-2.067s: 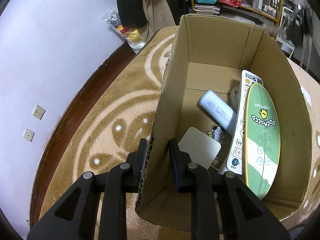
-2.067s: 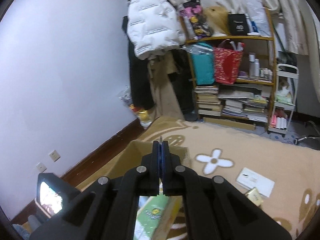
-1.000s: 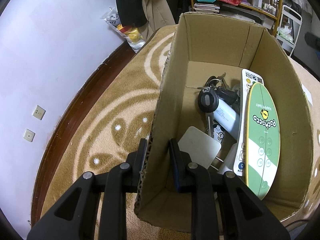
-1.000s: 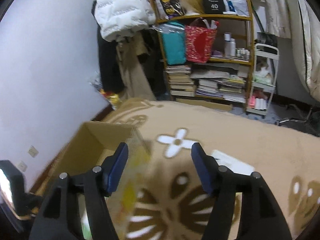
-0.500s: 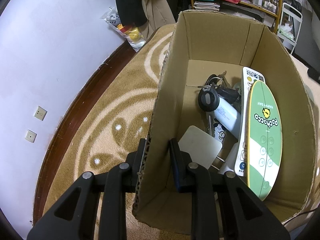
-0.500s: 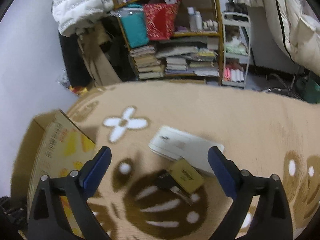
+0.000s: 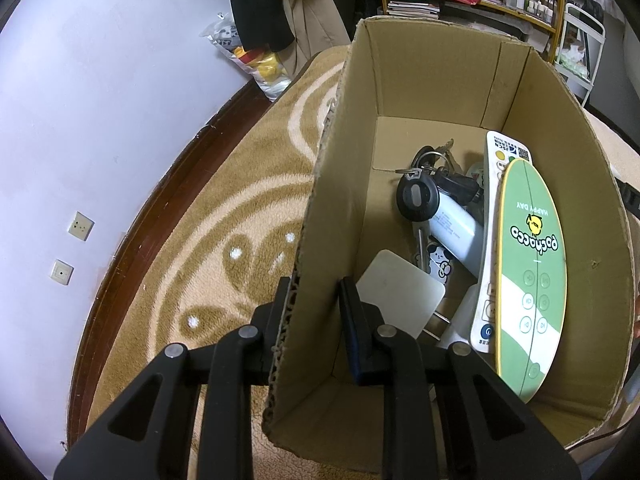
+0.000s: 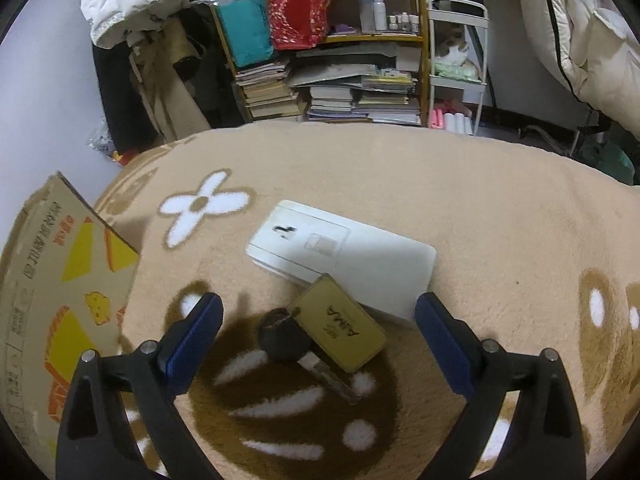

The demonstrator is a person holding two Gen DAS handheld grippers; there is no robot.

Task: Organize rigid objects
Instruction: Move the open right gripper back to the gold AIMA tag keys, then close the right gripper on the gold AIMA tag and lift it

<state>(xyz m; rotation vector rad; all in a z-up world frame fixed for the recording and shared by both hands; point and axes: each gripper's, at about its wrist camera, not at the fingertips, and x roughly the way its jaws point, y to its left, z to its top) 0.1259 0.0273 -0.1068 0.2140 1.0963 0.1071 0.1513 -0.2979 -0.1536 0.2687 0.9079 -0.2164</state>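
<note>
Evidently the left claw was clamped on the near wall of the cardboard box, presumably to steady it while items went in. Inside lay a bunch of keys, a white cylinder, a white remote, a green oval board and a pale square card. The right claw hung spread wide and empty above the patterned blanket, straddling a black-headed key with a gold tag that overlapped a flat white box. Probably the key was the next pick.
</note>
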